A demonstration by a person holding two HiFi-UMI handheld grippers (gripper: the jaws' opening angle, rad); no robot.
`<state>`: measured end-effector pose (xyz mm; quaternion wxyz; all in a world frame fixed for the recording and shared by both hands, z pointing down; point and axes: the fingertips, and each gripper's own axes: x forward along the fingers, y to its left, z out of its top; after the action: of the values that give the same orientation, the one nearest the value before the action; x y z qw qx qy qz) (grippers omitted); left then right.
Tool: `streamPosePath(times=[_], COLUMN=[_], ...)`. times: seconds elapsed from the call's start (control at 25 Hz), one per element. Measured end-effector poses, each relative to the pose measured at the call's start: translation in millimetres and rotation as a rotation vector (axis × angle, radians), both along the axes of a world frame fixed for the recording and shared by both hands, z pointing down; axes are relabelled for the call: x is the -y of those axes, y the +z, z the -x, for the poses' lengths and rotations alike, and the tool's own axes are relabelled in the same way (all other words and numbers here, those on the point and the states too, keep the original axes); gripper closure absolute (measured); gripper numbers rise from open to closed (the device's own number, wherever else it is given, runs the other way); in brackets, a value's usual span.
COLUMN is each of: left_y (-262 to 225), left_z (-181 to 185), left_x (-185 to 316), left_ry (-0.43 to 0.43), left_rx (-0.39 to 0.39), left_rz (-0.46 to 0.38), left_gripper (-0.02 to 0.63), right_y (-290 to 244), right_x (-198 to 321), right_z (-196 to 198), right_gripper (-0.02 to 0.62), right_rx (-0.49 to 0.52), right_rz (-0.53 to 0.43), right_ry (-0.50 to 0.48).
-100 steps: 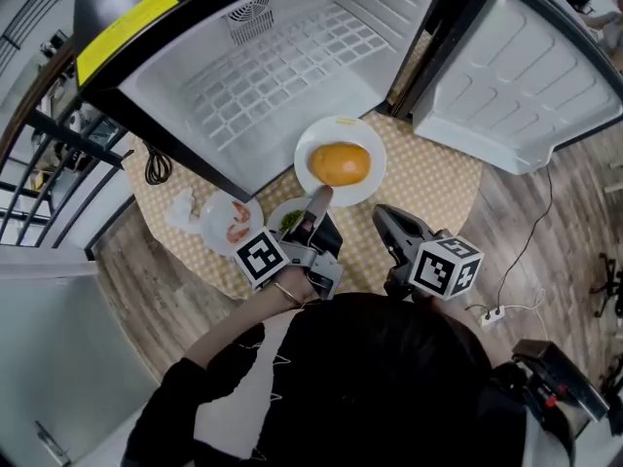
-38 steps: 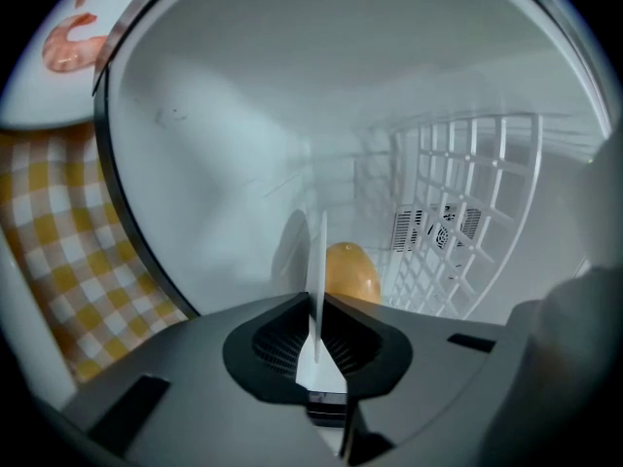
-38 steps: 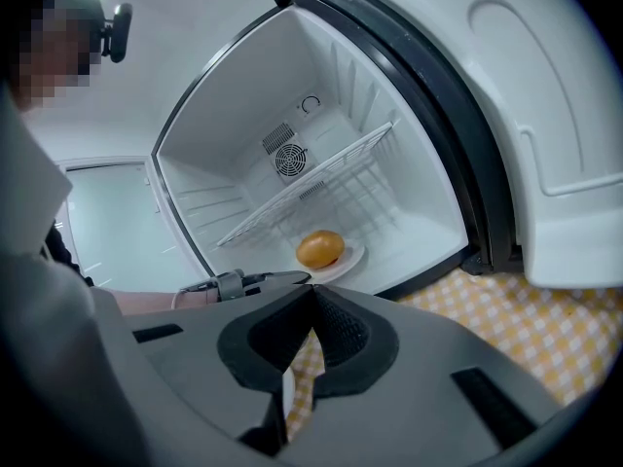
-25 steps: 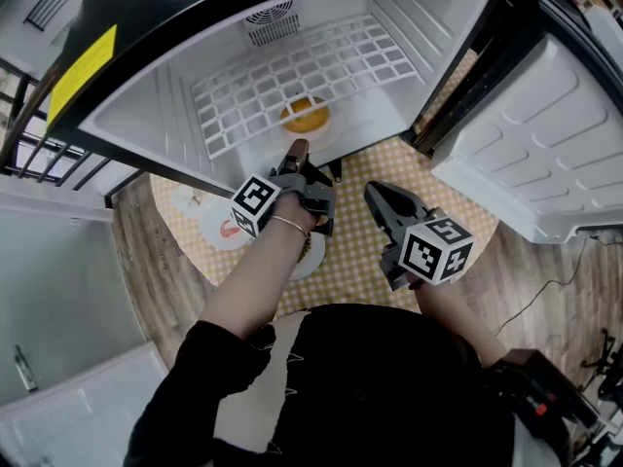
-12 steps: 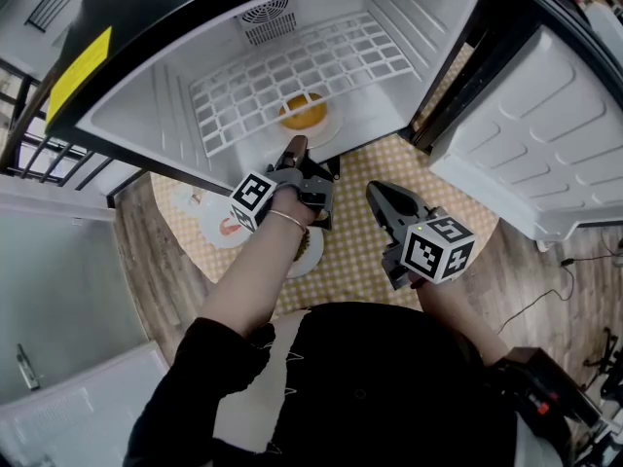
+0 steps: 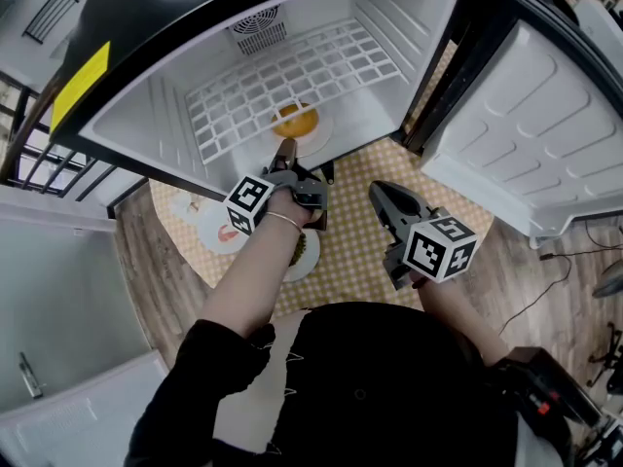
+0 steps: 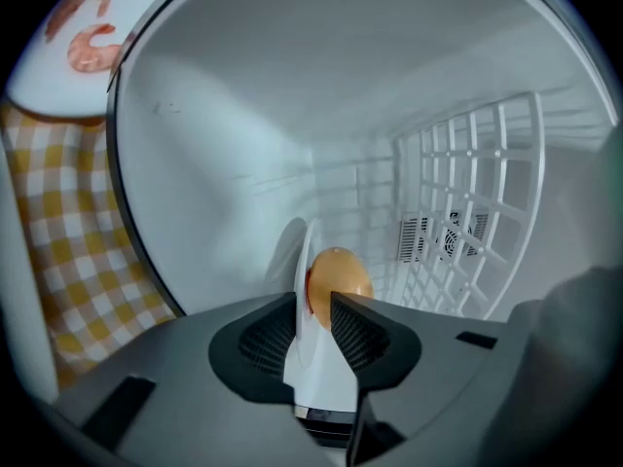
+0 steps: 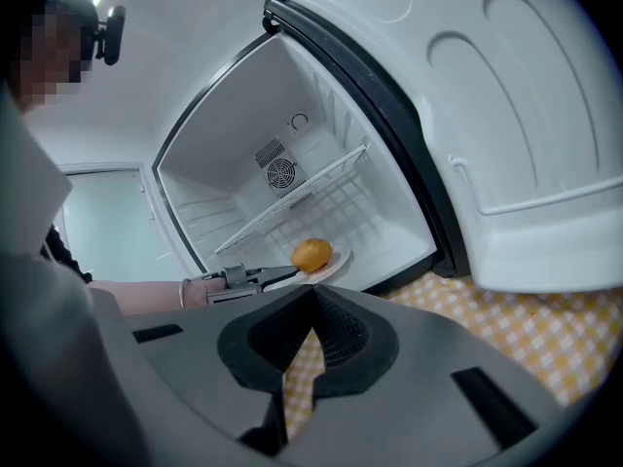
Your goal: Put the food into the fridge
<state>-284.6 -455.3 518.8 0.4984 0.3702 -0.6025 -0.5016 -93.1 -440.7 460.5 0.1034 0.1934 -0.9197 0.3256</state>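
An orange round food lies on a white plate that rests on the floor of the open fridge, near its front edge. My left gripper reaches into the fridge mouth. Its jaws have just been opening, and the plate's near rim still stands between them, with the food just beyond. Its pads no longer press the rim. My right gripper hovers over the checked mat outside the fridge, shut on nothing. The right gripper view shows the food and the left gripper.
A wire shelf lies deeper inside the fridge. The fridge door stands open at the right. On the checked mat are a plate of shrimp and a second plate partly hidden under my left arm.
Four seconds ago the left gripper held the plate over the mat; now the plate sits in the fridge. Over the last second the left jaws have spread apart. The right gripper has kept still.
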Motion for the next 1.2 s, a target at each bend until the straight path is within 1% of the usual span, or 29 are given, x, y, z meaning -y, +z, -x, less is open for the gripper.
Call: streamPosePath(times=[0.08,0.2,0.4,0.48,0.68,1.0,1.2], left_y=[2.6,7.3,0.2,0.3,2.3,-0.9,0.3], left_z=[1.2,4.1,2.0,1.2,1.0,1.6,0.3], left_x=[-1.4,-1.6,0.1,-0.1,-2.6,-2.9,-3.7], left_ry=[0.008,0.02,0.002,0.009,0.027,0.089,0.112], left_rx=[0.022,0.053,0.026,0.032,0.082,0.211,0.257], left_rz=[0.028,0.057,0.052,0.058,0.1,0.177,0.211], left_gripper=[0.492,0.488,0.484,0.483,0.466,0.453,0.449], right_y=[-1.3,-4.2,-4.9,-5.0,-5.3,-11.0,-11.5], right_x=[-1.2,-2.6,-2.1,-1.7,-2.0,3.3,5.0], right_z=[-1.3,-2.4,-4.7,-6.4,-10.3,-19.5,-26.4], right_gripper=[0.58,0.578,0.58,0.58,0.58,0.58,0.58], right_rx=[0.005,0.017,0.029,0.031,0.042,0.078,0.11], right_rz=[0.002,0.008,0.016,0.014,0.017,0.01,0.018], right_ry=[0.005,0.011,0.027,0.036,0.049,0.095,0.122])
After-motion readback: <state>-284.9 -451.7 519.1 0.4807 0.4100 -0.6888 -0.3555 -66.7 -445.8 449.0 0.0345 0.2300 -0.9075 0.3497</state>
